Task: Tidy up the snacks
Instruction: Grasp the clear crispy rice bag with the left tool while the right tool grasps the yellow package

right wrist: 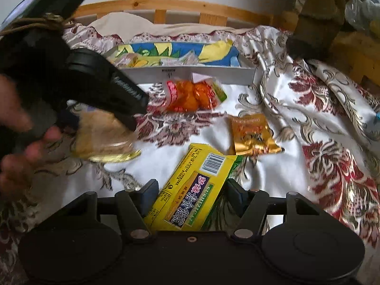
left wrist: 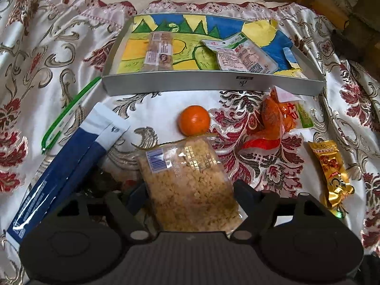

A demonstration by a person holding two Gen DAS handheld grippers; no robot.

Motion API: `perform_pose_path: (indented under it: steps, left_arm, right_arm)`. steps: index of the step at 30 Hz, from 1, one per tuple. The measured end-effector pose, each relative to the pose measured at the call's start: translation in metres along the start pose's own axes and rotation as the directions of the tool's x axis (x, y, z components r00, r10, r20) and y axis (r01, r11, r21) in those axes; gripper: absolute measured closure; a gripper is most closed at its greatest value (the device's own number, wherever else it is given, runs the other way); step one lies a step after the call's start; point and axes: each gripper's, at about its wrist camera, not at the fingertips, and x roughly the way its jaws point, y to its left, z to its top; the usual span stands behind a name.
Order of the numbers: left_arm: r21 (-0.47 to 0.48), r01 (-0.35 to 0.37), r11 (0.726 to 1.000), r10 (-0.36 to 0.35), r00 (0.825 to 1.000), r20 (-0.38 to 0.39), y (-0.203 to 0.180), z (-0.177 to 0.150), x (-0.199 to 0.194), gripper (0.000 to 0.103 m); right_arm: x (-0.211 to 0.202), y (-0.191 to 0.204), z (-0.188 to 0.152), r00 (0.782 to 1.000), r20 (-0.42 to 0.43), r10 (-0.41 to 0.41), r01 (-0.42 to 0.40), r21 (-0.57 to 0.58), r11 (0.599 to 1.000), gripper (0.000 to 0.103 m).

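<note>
While the clear packet of crumbly rice snack [left wrist: 190, 185] sits between the fingers of my left hand-held gripper [left wrist: 190, 196], I judge it gripped: the pads press its sides, and the right wrist view shows it carried off the cloth. My right hand-held gripper [right wrist: 191, 196] straddles the yellow biscuit packet [right wrist: 190, 190], which lies on the cloth; its fingers stand beside the packet's edges, and I cannot tell whether they have closed on it.

The silver tray [left wrist: 213, 83] with the painted lining is where I take the snacks to belong. Two are in it already: a long bar in clear wrap [left wrist: 158, 52] and a white-and-green pouch [left wrist: 239, 53]. Left outside it, on the patterned bedspread [left wrist: 47, 71], are the tangerine [left wrist: 194, 120], the orange-red pouch [left wrist: 277, 116] just beside the tray's near wall, the gold wrapped sweet [left wrist: 332, 171], and a blue and white box [left wrist: 68, 163] with a green plastic clip [left wrist: 68, 111] near it. So I'd call the job under halfway.

The left gripper in the right wrist view is blurred. The yellow packet's near end is hidden by the gripper body, and the print on most wrappers is too small to read.
</note>
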Motion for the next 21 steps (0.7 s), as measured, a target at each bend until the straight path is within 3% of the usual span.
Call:
perform_pose_path:
  steps: [7, 11, 14, 16, 18, 21]
  left_arm:
    - [-0.006, 0.007, 1.0, -0.007, 1.0, 0.0, 0.002, 0.0, 0.0, 0.016]
    - [0.061, -0.023, 0.998, 0.024, 1.0, -0.003, -0.009, -0.001, 0.007, 0.011]
    - [0.091, -0.036, 0.995, 0.036, 0.999, 0.005, -0.012, -0.004, 0.007, 0.015]
    - [0.076, -0.032, 0.997, 0.031, 1.0, 0.004, -0.01, -0.004, 0.006, 0.018]
    - [0.055, -0.021, 0.998, 0.021, 1.0, 0.001, -0.007, -0.003, 0.004, 0.018]
    - [0.04, -0.017, 0.999, 0.017, 1.0, 0.004, -0.005, -0.005, 0.001, 0.018]
  right_arm:
    - [0.003, 0.002, 0.0, 1.0, 0.004, 0.015, -0.015, -0.017, 1.0, 0.036]
    - [0.003, 0.001, -0.001, 1.0, -0.018, -0.003, 0.003, 0.012, 1.0, 0.017]
    - [0.004, 0.001, -0.003, 0.999, -0.048, 0.003, -0.002, 0.028, 1.0, 0.017]
    - [0.004, 0.001, -0.004, 0.998, -0.056, 0.013, -0.011, 0.035, 0.999, 0.02]
    - [0.002, 0.003, -0.004, 0.998, -0.051, 0.033, -0.032, 0.028, 0.999, 0.04]
    - [0.0, 0.008, -0.004, 0.999, -0.038, 0.028, -0.028, -0.004, 1.0, 0.043]
